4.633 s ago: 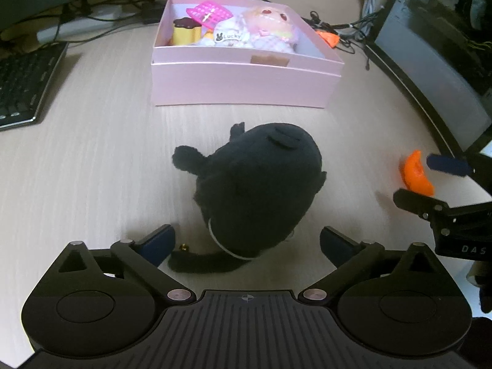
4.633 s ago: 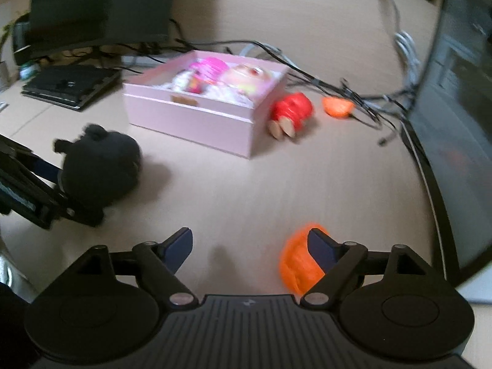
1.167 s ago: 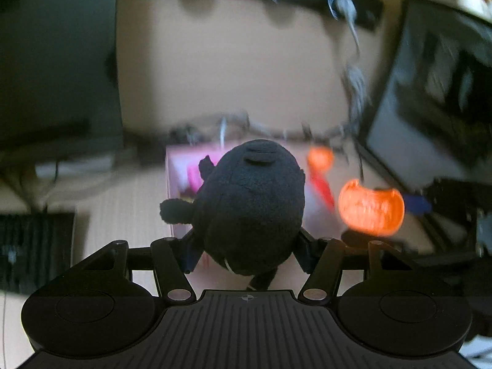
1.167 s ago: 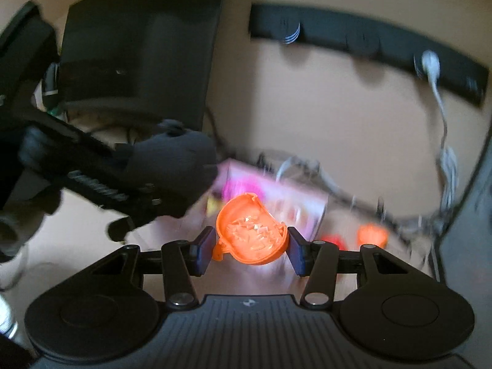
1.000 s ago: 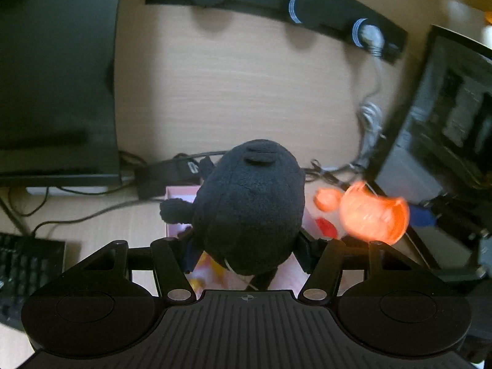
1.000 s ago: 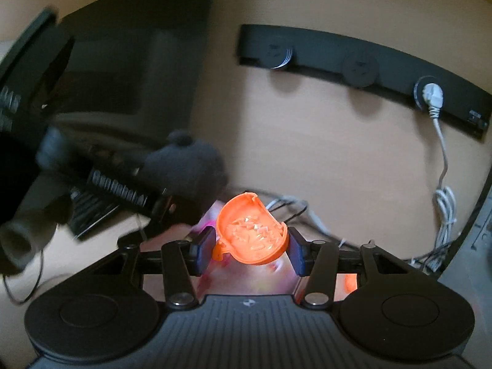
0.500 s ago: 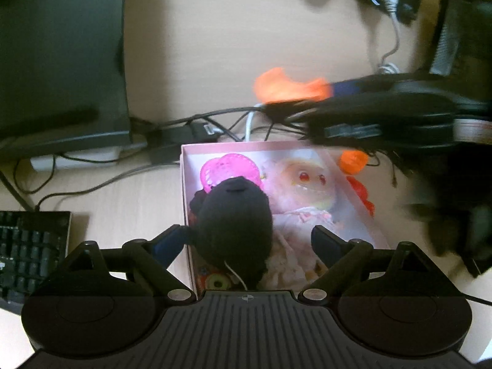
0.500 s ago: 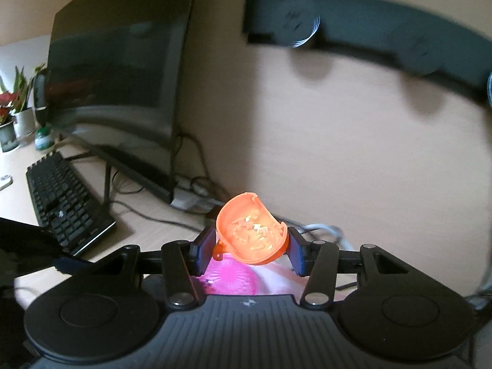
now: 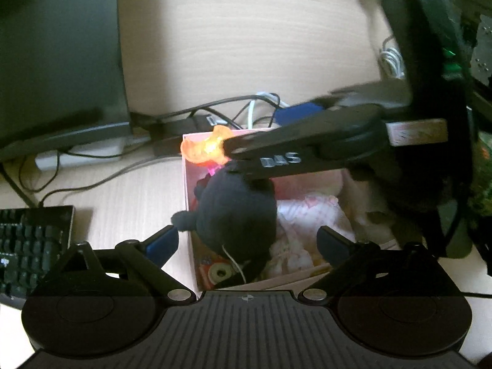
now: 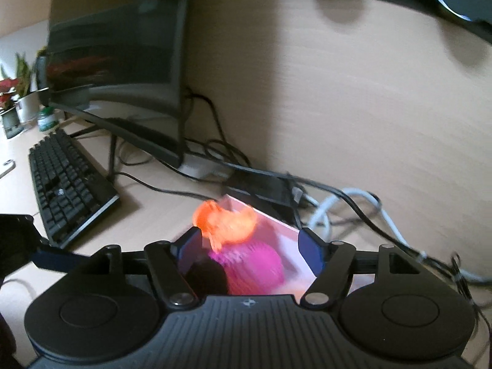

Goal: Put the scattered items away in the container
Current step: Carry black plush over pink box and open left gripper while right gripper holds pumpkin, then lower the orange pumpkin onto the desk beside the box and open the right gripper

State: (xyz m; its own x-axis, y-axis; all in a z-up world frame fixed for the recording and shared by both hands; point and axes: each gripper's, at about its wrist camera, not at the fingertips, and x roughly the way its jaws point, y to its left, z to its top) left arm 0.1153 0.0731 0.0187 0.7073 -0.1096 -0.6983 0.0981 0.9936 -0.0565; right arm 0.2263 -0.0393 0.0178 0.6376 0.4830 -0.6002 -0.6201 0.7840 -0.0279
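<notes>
A black plush (image 9: pixel 236 215) lies in the left part of the pink box (image 9: pixel 185 184), free of my left gripper (image 9: pixel 247 243), which hangs open just above it. The right gripper (image 9: pixel 250 133) reaches in from the right across the box. An orange toy (image 9: pixel 204 150) sits at its tip over the box's far left corner. In the right wrist view the orange toy (image 10: pixel 226 218) is blurred and loose between the spread fingers of my right gripper (image 10: pixel 250 243), close to the left finger. Below it are the pink box (image 10: pixel 276 224) and a pink toy (image 10: pixel 255 261).
A doll in a pale dress (image 9: pixel 310 212) fills the box's right half. Cables (image 9: pixel 215 107) and a power strip lie behind the box. A dark monitor (image 9: pixel 58 61) stands at the left, a keyboard (image 9: pixel 30 246) in front of it. Another keyboard view (image 10: pixel 67 184) shows the desk's left.
My left gripper opened and let the black plush into the box. The right gripper swung over the box's far corner and spread its fingers, freeing the orange toy.
</notes>
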